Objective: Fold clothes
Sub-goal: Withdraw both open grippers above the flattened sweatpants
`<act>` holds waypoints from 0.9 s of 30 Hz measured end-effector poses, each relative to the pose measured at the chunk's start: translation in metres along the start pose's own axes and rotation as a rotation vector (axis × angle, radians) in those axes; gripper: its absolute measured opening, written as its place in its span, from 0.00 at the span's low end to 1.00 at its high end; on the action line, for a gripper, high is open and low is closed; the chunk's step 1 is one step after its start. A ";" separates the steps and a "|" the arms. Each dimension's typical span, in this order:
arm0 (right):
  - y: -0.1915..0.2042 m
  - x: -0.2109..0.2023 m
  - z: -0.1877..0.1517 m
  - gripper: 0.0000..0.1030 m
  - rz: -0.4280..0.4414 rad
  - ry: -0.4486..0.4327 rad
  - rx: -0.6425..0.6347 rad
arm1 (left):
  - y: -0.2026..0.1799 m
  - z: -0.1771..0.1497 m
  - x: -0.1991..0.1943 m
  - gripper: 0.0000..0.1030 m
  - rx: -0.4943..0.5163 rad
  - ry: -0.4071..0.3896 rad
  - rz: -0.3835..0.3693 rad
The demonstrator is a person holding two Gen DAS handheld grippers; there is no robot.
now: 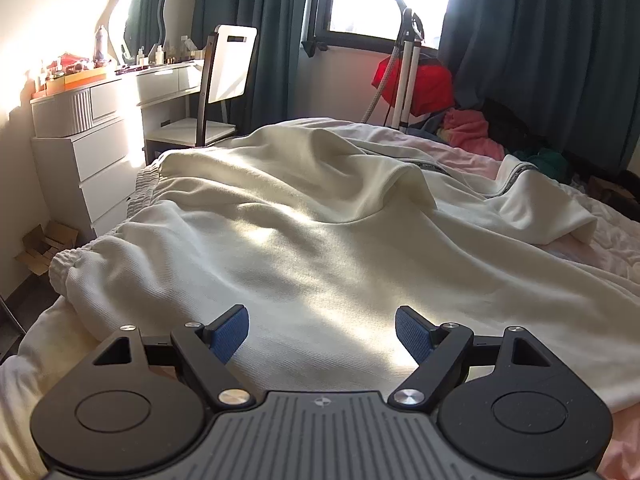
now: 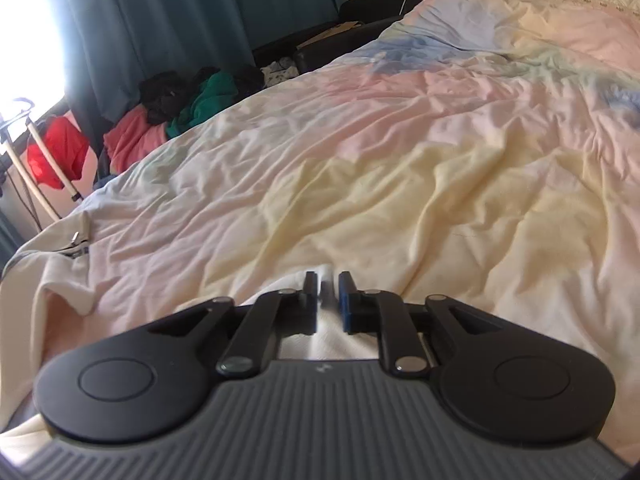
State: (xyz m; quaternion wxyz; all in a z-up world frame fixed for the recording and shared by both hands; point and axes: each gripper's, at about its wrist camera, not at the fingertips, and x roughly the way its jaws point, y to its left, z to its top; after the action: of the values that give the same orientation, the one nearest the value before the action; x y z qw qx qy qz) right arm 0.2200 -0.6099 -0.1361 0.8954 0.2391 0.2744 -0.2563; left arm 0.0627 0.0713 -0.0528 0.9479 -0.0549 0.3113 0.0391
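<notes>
A cream zip-up sweatshirt (image 1: 304,216) lies spread and rumpled over the bed, its elastic hem and cuff at the left, its zipper edge at the far right. My left gripper (image 1: 322,334) hovers low over the near part of the sweatshirt, jaws wide open, nothing between the blue pads (image 1: 228,338). In the right wrist view, my right gripper (image 2: 328,300) is shut on a fold of the cream sweatshirt (image 2: 326,280), which bunches up between the pads. More of the garment, with its metal zipper pull (image 2: 76,240), lies at the left.
A pastel duvet (image 2: 440,140) covers the bed. A pile of red, pink, green and black clothes (image 2: 172,116) sits by the dark curtains. A white dresser (image 1: 100,140), a chair (image 1: 224,80) and a garment steamer stand (image 1: 408,60) are beyond the bed.
</notes>
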 end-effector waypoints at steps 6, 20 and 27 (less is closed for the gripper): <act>0.043 -0.078 0.002 0.66 0.138 -0.081 -0.047 | 0.005 0.001 -0.013 0.80 -0.017 -0.032 -0.018; 0.146 -0.229 -0.099 0.65 0.451 -0.074 -0.115 | 0.015 -0.006 -0.047 0.81 -0.041 -0.103 -0.057; 0.145 -0.243 -0.140 0.65 0.412 -0.077 -0.109 | 0.011 -0.009 -0.050 0.85 -0.029 -0.147 -0.084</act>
State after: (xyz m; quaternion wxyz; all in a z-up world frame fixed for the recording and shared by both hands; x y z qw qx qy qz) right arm 0.0793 -0.3413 -0.0487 0.9504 0.2316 0.1984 -0.0615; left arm 0.0161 0.0794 -0.0318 0.9681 -0.0787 0.2378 0.0077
